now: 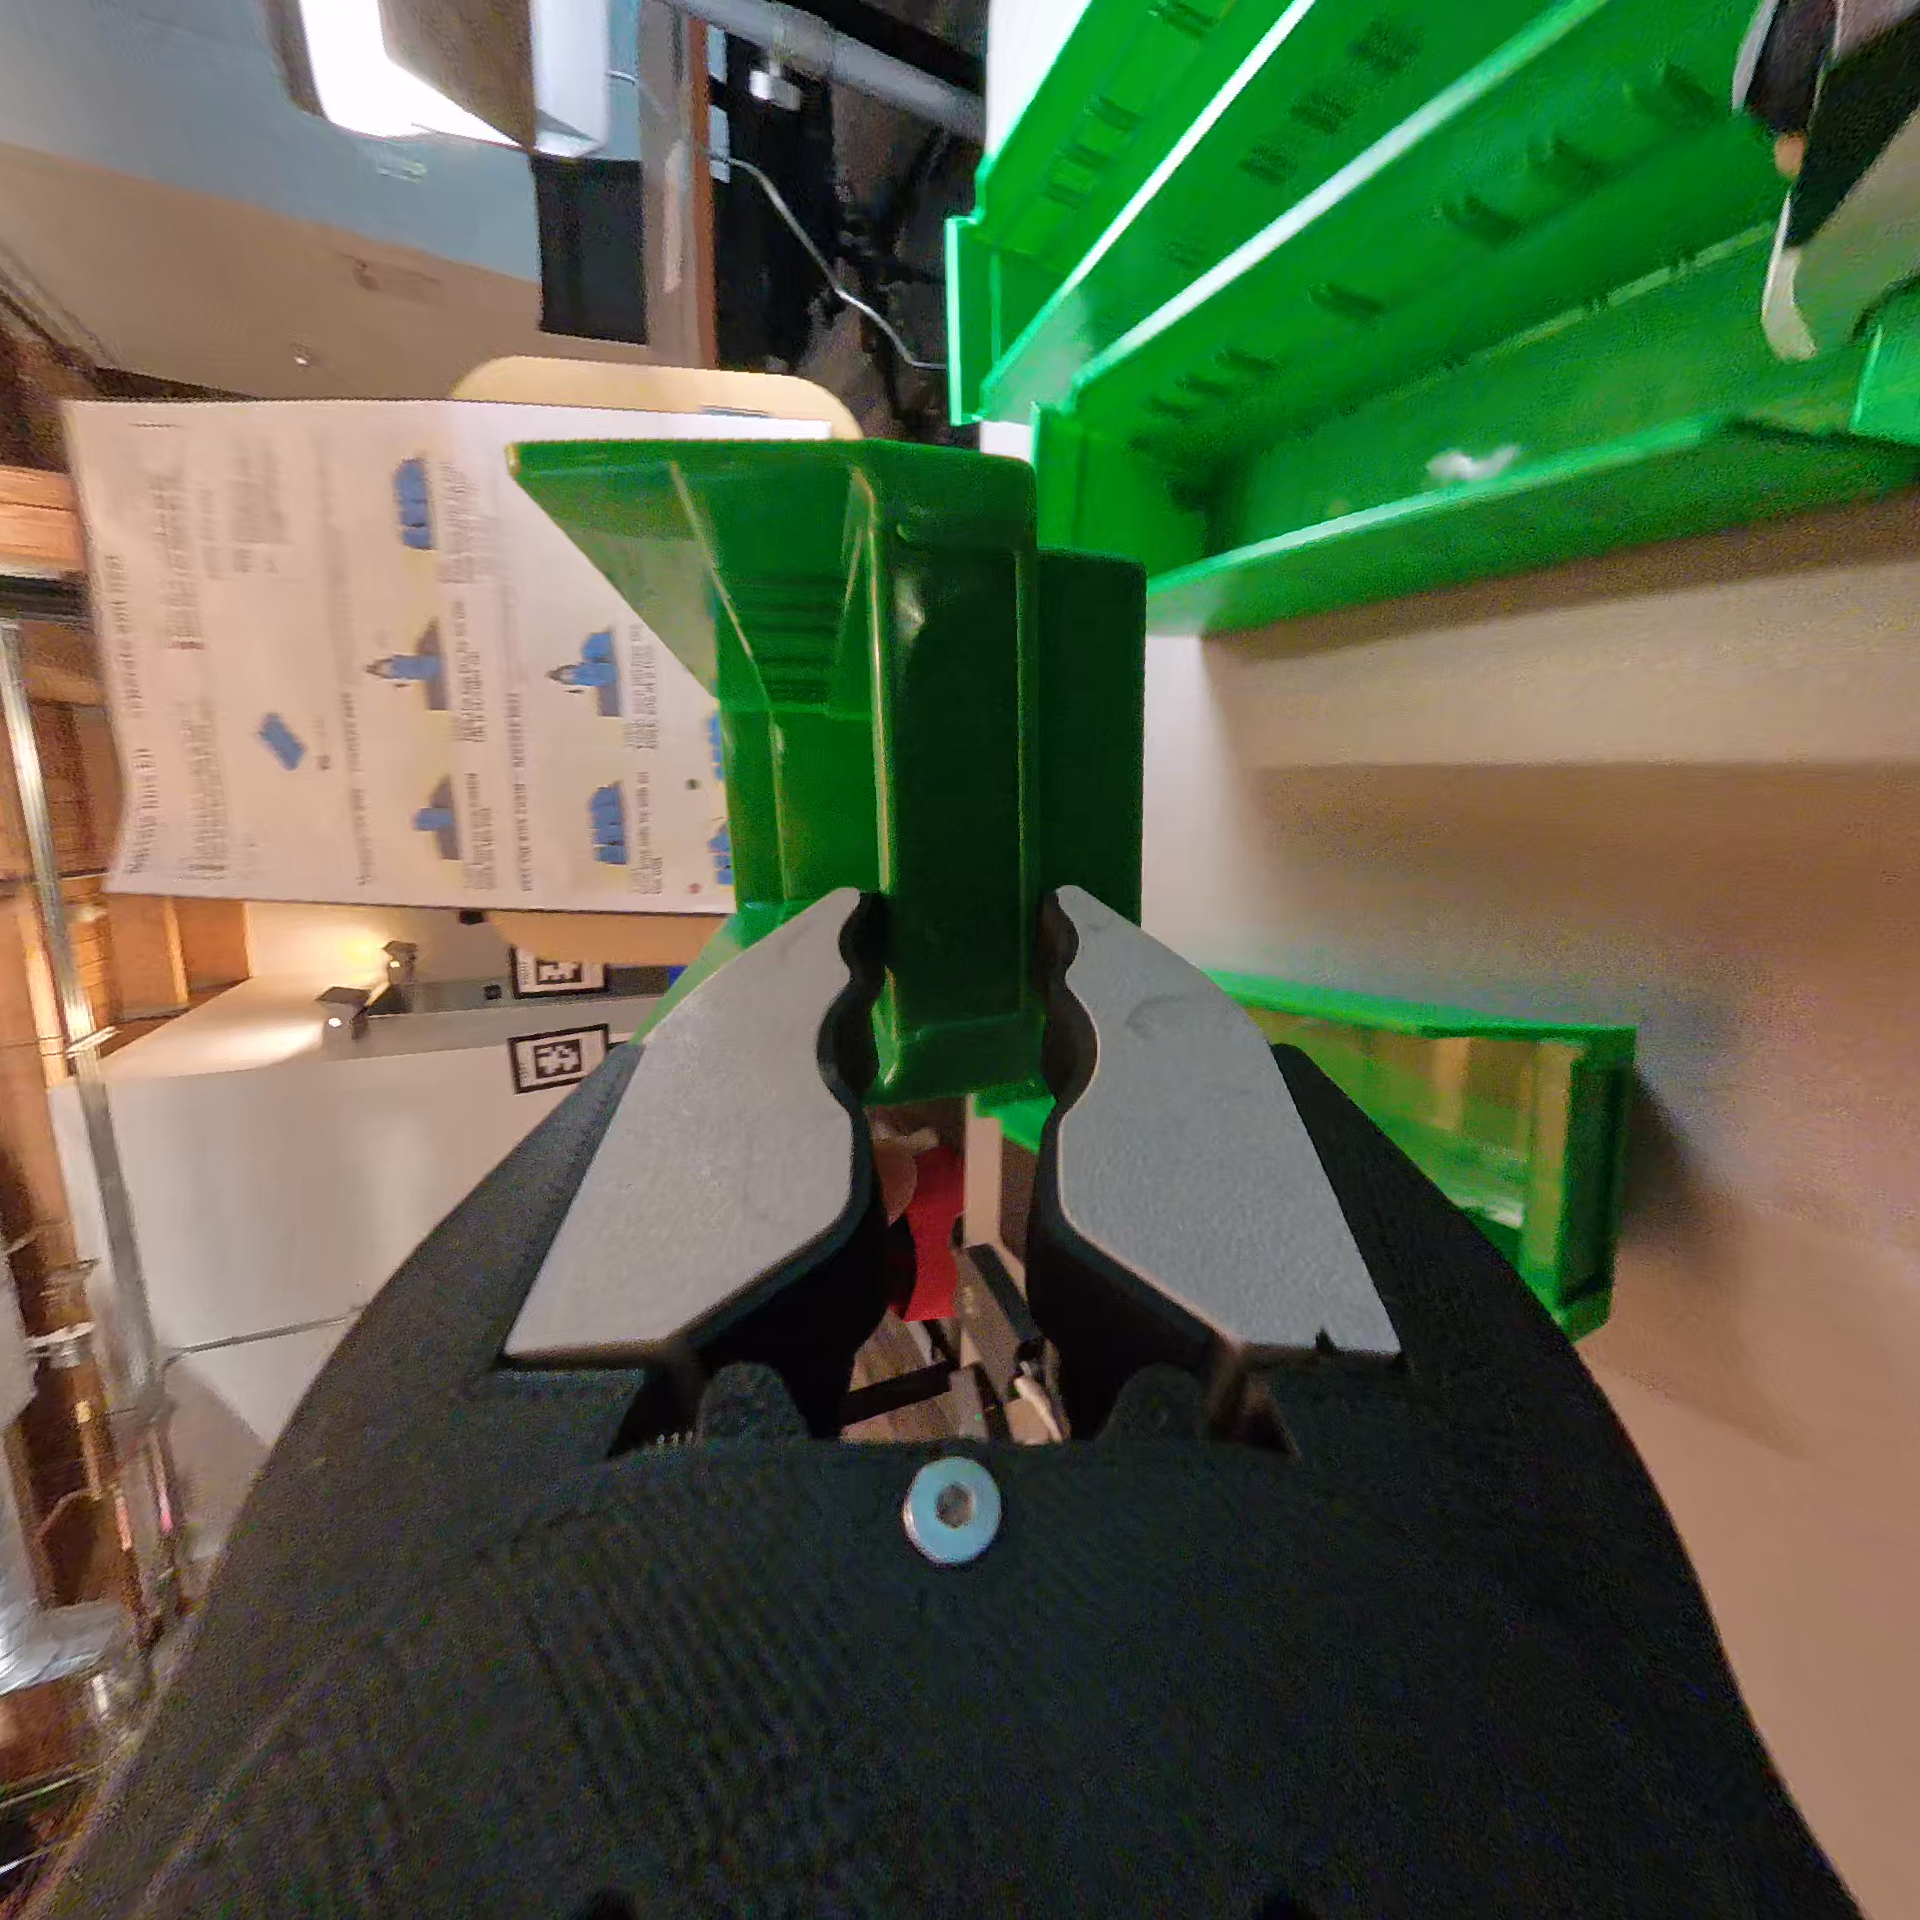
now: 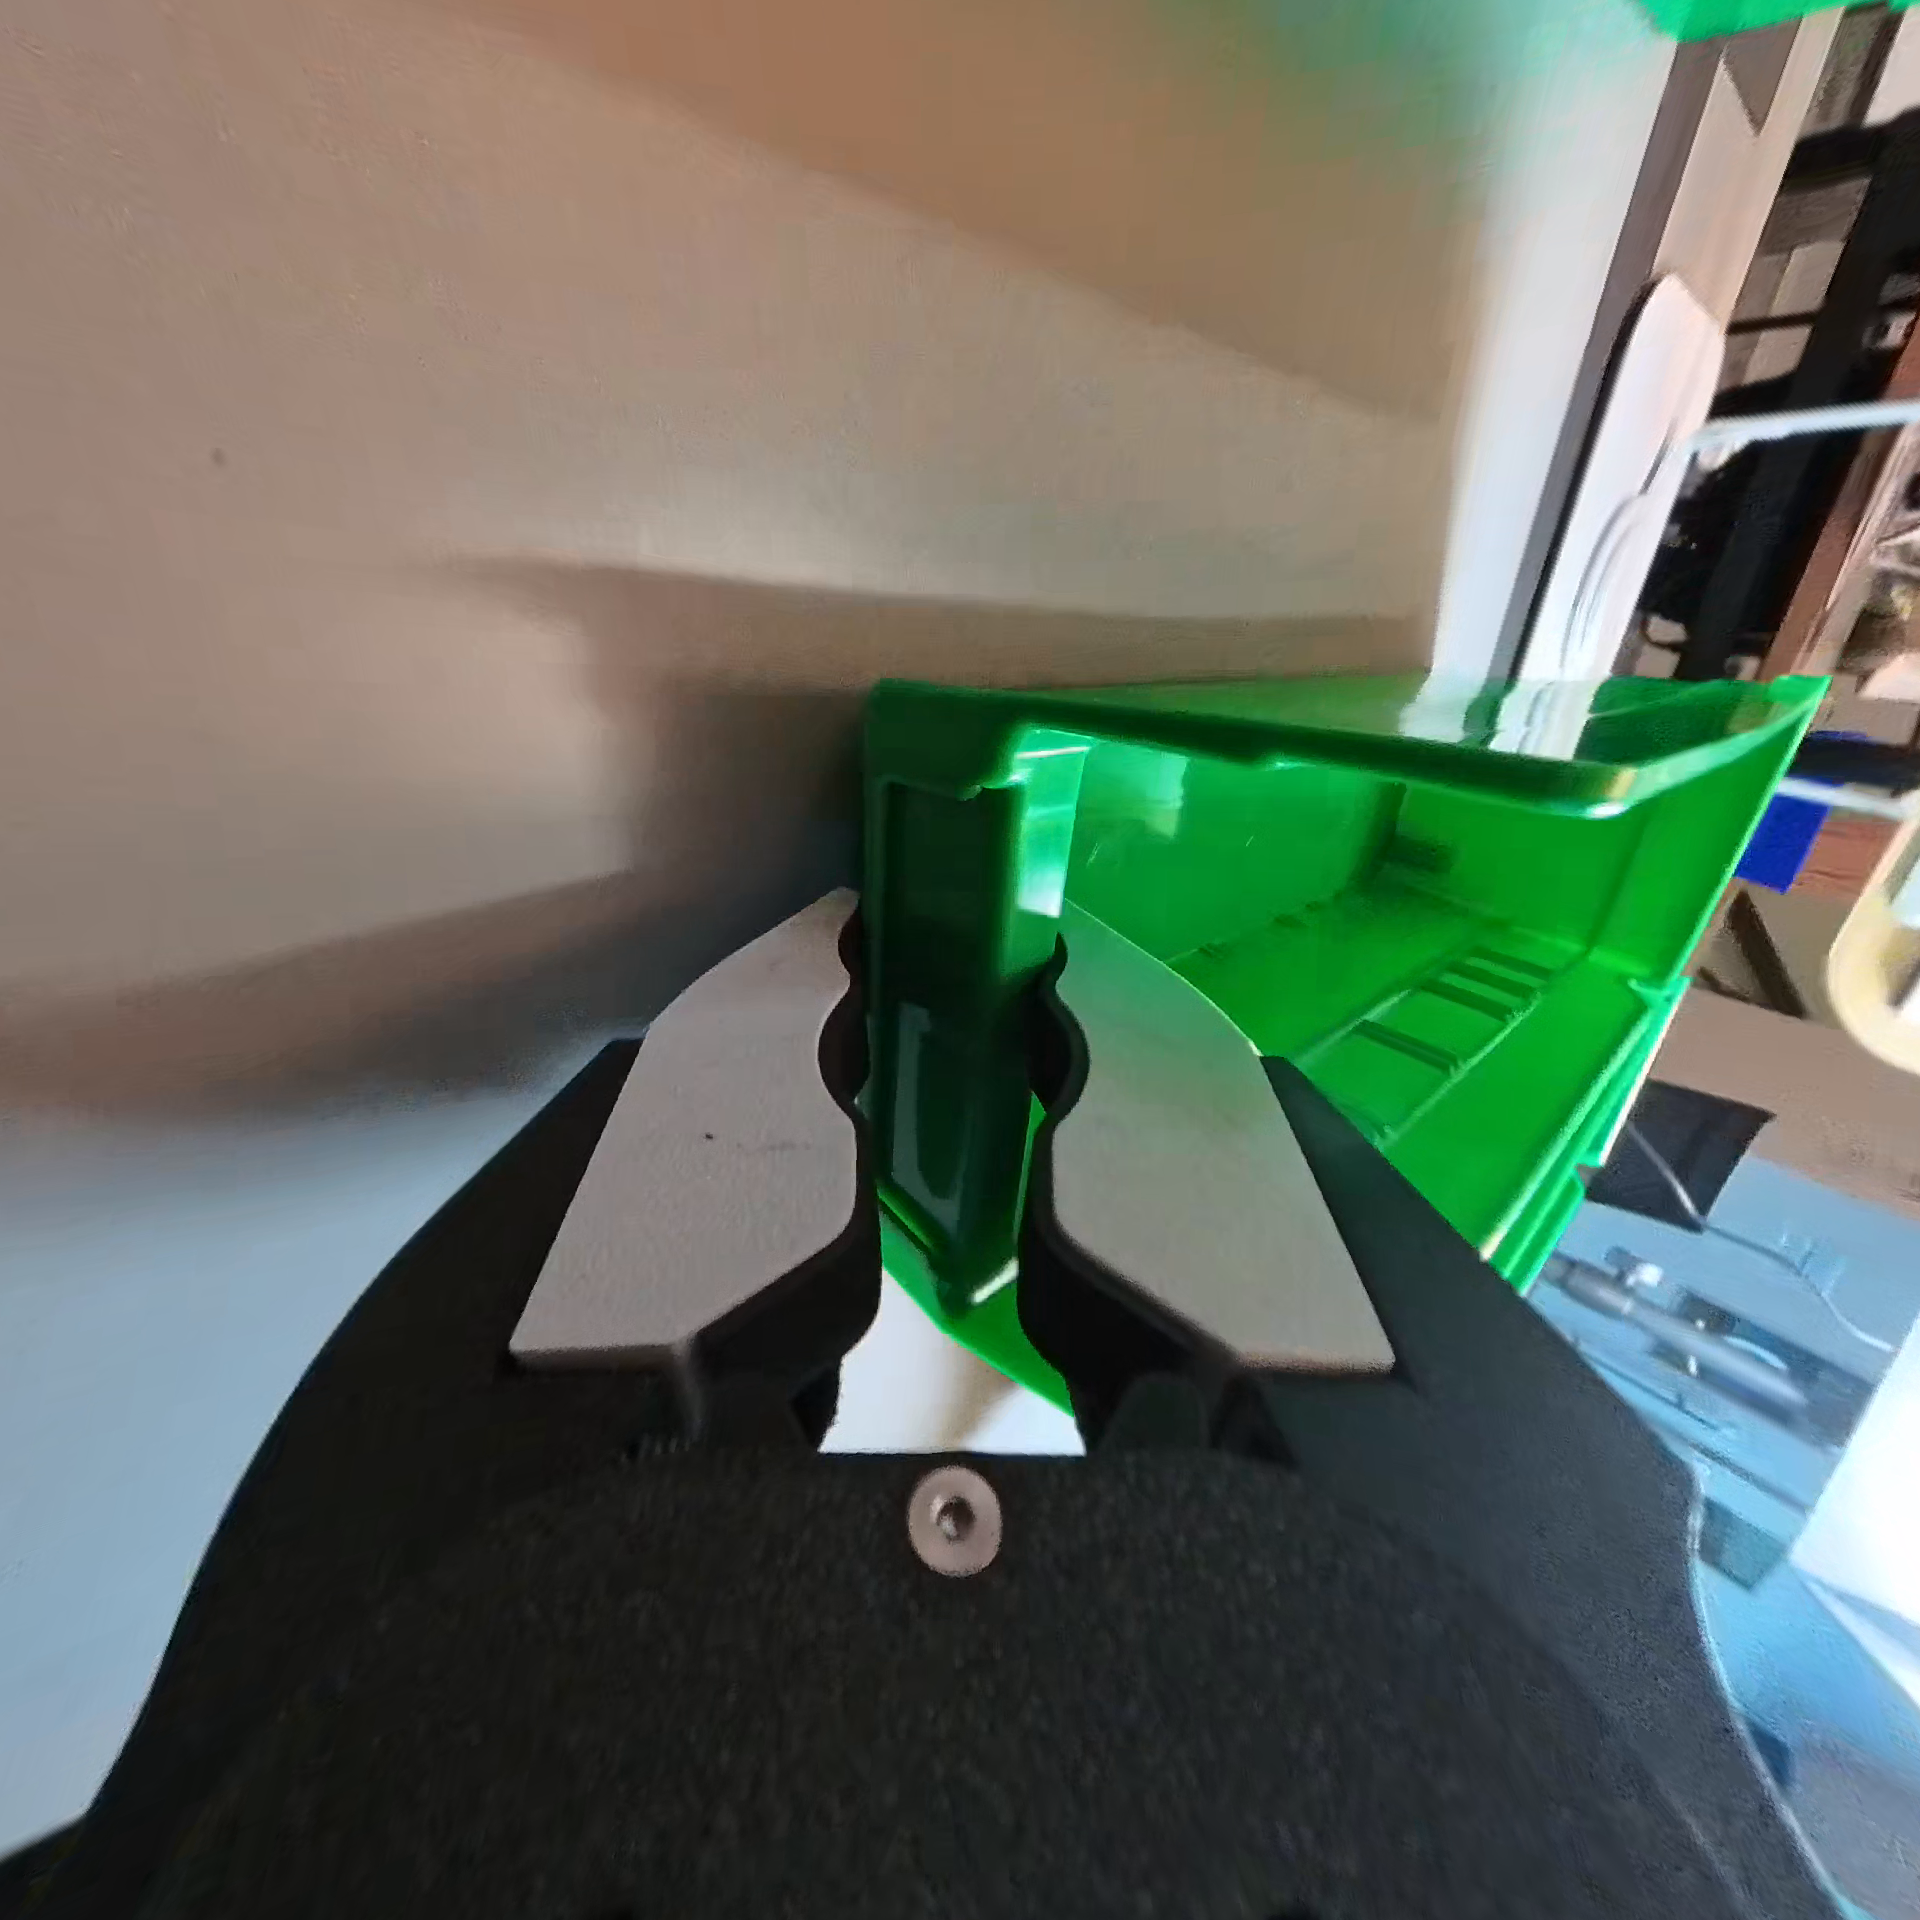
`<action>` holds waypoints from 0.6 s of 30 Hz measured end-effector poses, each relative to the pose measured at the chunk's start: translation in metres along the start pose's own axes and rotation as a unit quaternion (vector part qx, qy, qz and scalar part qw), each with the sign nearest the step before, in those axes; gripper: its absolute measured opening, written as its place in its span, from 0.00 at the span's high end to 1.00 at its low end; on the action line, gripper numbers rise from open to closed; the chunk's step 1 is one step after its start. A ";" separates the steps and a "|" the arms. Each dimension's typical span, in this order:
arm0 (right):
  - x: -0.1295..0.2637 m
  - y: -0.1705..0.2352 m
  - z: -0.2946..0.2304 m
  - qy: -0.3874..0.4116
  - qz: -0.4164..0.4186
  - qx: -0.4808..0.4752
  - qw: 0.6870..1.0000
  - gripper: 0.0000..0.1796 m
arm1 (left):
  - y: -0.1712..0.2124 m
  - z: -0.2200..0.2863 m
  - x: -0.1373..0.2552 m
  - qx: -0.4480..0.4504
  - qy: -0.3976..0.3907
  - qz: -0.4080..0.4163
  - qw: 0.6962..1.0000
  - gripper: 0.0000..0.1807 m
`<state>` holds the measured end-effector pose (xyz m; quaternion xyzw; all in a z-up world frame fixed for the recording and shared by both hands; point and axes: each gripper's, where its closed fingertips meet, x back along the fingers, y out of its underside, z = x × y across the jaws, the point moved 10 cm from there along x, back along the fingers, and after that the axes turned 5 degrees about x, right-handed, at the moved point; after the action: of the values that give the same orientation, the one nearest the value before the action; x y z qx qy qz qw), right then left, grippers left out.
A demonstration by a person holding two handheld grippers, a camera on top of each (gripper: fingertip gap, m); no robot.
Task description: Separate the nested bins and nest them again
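Green bins, one in each claw.
Left claw (image 1: 956,997) pinches one bin (image 1: 935,727); right claw (image 2: 951,1039) pinches another bin's (image 2: 1351,883) wall (views blurred).

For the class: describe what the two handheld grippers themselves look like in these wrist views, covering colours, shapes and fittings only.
Both match. The left gripper and right gripper each have a black, ridged, 3D-printed-looking body that widens toward the camera, with one silver hex-socket screw at its centre. Their jaws are flat grey angular plates edged with wavy black pads. No cables or sleeves can be clearly made out.
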<state>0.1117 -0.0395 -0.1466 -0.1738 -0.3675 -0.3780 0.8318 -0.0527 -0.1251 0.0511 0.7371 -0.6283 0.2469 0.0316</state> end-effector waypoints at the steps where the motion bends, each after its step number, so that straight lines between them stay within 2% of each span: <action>1: 0.002 0.007 -0.003 0.002 -0.003 -0.001 1.000 0.84 | 0.001 0.010 -0.010 0.001 0.009 -0.002 1.000 0.84; 5: 0.003 0.031 -0.007 0.016 -0.018 0.005 1.000 0.85 | 0.000 0.053 -0.050 -0.009 0.038 -0.021 0.999 0.85; 8: -0.001 0.038 -0.006 0.024 -0.009 0.018 0.999 0.85 | -0.003 0.082 -0.068 -0.040 0.017 -0.039 0.998 0.85; 14: -0.014 0.040 0.007 0.031 0.005 0.035 0.999 0.84 | 0.007 0.131 -0.087 -0.077 -0.014 -0.050 0.996 0.84; 18: -0.023 0.035 0.020 0.023 0.004 0.035 0.999 0.84 | 0.020 0.161 -0.096 -0.071 0.001 -0.055 0.996 0.84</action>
<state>0.1185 0.0069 -0.1506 -0.1370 -0.3609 -0.3652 0.8472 -0.0277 -0.0992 -0.1343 0.7663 -0.6025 0.2005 0.0978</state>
